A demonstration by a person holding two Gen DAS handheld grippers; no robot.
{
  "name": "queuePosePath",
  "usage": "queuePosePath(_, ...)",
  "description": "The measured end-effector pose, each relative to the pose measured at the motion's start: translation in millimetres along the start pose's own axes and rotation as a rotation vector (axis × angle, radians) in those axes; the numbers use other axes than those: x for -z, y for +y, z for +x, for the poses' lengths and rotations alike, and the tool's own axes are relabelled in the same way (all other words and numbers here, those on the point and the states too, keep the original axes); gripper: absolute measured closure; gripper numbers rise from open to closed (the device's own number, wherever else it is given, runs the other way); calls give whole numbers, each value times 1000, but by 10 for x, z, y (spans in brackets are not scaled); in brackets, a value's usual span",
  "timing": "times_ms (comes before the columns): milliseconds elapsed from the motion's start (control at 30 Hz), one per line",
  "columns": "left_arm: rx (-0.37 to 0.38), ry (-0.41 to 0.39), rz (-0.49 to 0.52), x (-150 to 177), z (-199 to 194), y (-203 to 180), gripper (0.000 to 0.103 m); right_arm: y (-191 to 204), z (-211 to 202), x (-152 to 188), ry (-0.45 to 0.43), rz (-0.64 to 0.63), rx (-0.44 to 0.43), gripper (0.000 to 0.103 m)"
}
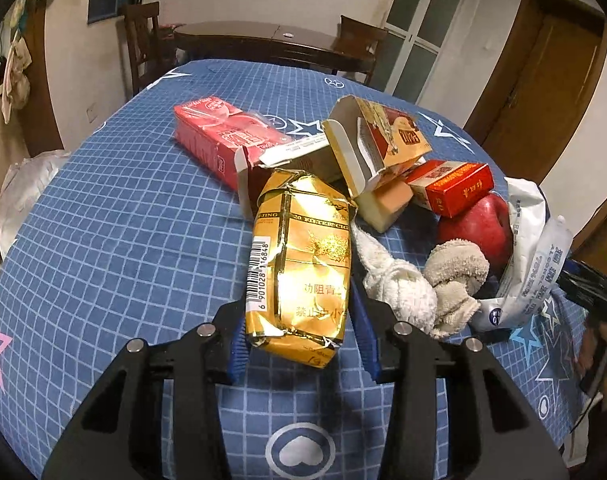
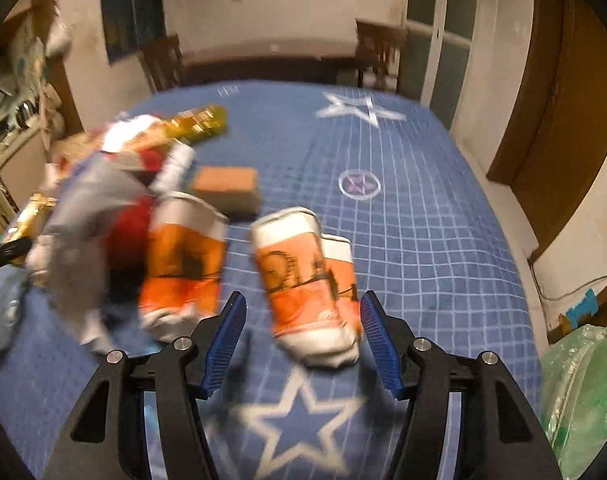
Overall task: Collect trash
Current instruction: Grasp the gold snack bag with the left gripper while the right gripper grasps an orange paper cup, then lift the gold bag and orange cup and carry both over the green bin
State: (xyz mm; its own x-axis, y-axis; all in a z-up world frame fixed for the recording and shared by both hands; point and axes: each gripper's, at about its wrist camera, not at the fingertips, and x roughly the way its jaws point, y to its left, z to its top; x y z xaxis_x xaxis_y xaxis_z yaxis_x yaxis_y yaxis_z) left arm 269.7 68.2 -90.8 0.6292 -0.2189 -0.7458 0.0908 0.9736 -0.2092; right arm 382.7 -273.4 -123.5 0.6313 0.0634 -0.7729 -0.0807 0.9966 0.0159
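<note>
In the left wrist view my left gripper (image 1: pixel 299 320) is shut on a crumpled gold cigarette pack (image 1: pixel 299 264), its blue pads pressed against both sides. Behind lie a long red carton (image 1: pixel 219 136), a torn gold-and-red box (image 1: pixel 379 140), a small red box (image 1: pixel 451 188), a red apple (image 1: pixel 479 228) and white cloths (image 1: pixel 423 280). In the blurred right wrist view my right gripper (image 2: pixel 303 340) is open around a crushed orange-and-white carton (image 2: pixel 307 280) on the blue cloth; a second one (image 2: pixel 183 264) lies to its left.
The table wears a blue checked cloth with stars (image 1: pixel 103 220). A white plastic wrapper (image 1: pixel 531 264) lies at the right. A sponge block (image 2: pixel 231 188) sits mid-table. A green plastic bag (image 2: pixel 579 396) is off the table's right edge. A dark table and chairs (image 1: pixel 263 44) stand behind.
</note>
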Motion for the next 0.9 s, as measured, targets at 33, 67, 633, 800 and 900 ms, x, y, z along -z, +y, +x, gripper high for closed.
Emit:
queuePosePath(33,-2,2,2,29,3,-6,61,-13,81,-21,18,2,5,42)
queuePosePath(67,-3,4,3,30,9,-16,61,-23,144,-38,27,7,1,42)
queuePosePath(633,-44,-180,27,332,-515,-357,61,365,-751,467,-326,40,77,62)
queuePosePath(800,-23,-268,70,443,-756,-666,61,659,-1195,755,-455,53,82,62)
queuePosePath(900,1,-311,112,519,-881,-936,61,762,-1458,871,-519,67,99,62)
